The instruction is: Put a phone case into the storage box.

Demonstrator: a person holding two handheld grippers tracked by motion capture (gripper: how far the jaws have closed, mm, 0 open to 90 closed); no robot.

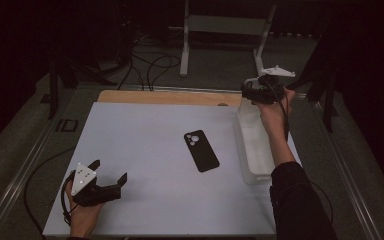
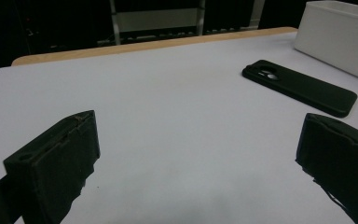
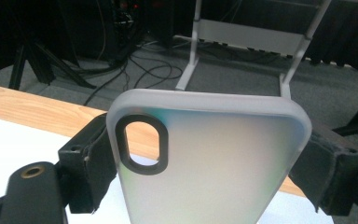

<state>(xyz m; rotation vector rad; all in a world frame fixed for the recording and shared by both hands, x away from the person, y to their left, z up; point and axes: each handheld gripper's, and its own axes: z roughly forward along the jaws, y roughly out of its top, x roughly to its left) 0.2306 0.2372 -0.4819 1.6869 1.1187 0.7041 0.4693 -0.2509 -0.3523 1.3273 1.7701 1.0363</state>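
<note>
Item 1, nearest: left gripper (image 1: 111,172), resting low at the near left corner of the surface (image 1: 145,150), jaws spread wide with nothing between them; it looks along the surface toward the black case, likely parked in waiting while the other hand works

Item 2, mid-surface: black phone case (image 1: 201,150), lying flat, back upward, camera cut-out at its far end, well apart from both grippers and just left of the bin; seen beyond the left gripper's jaws in its own view (image 2: 299,86)

Item 3, right edge: white bin (image 1: 254,145), a long open translucent-white tray running near to far along the surface's right side; contents cannot be made out

Item 4, farthest: right gripper (image 1: 250,92), raised above the far end of the bin, jaws closed on either long edge of a frosted phone case (image 3: 209,163); the case stands upright between the jaws, dark-rimmed camera opening at upper left, an edge grip that leaves it free to be carried, judged either out of or into the bin

Background: wooden strip (image 1: 170,96) at the far edge, cables on the floor beyond
</note>
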